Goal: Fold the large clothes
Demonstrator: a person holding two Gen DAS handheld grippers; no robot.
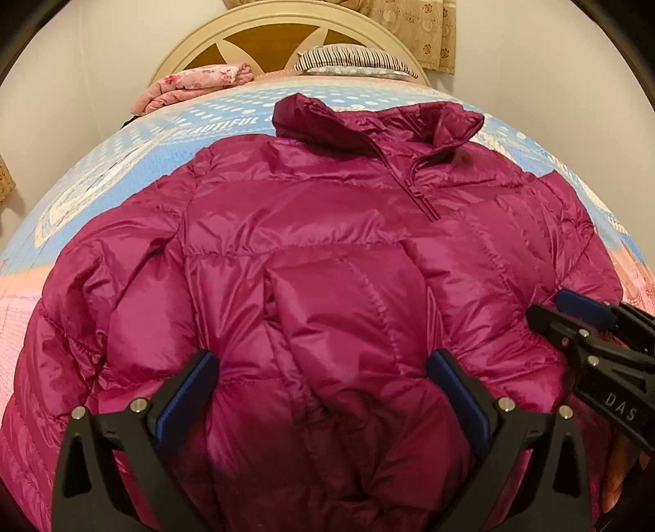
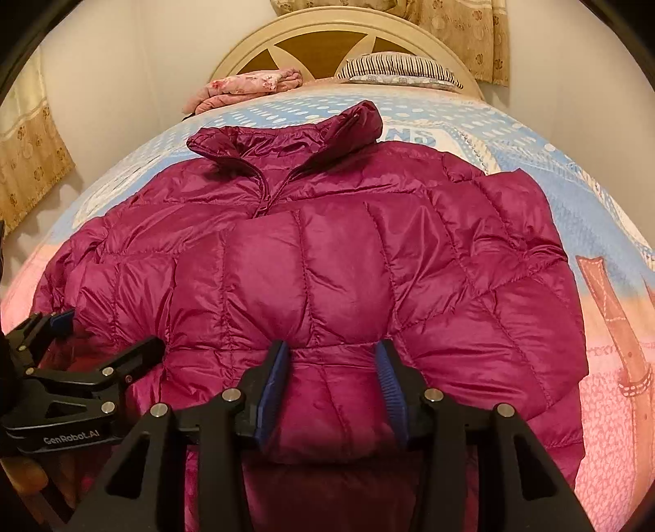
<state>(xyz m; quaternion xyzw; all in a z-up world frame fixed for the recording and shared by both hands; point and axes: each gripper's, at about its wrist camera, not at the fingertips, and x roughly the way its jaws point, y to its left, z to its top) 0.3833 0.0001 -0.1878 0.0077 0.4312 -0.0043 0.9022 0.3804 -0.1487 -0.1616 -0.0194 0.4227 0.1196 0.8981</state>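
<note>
A magenta quilted down jacket (image 1: 311, 253) lies spread front-up across a bed covered in a blue, white and pink printed bedspread (image 2: 532, 155), its collar (image 1: 380, 122) toward the cream headboard (image 1: 286, 37) and its hem toward us. We hold two black grippers with blue pads over the hem end of the jacket, the end farthest from the headboard. Our left gripper (image 1: 323, 393) stands with its jaws wide apart, a puffy fold of the jacket rising between the pads without either pad visibly pressing on it. Our right gripper (image 2: 333, 380) is at the jacket's lower edge, its jaws apart by a moderate gap; jacket fabric bulges between the pads, and we cannot tell whether they bear on it. One sleeve (image 2: 511, 253) is folded inward over the jacket's body, on the side of our right gripper. Against the headboard, beyond the jacket's collar, sit a striped pillow (image 1: 356, 61) and a folded pink floral blanket (image 1: 196, 84). Patterned beige curtains (image 2: 462, 32) hang on the wall behind the headboard.
</note>
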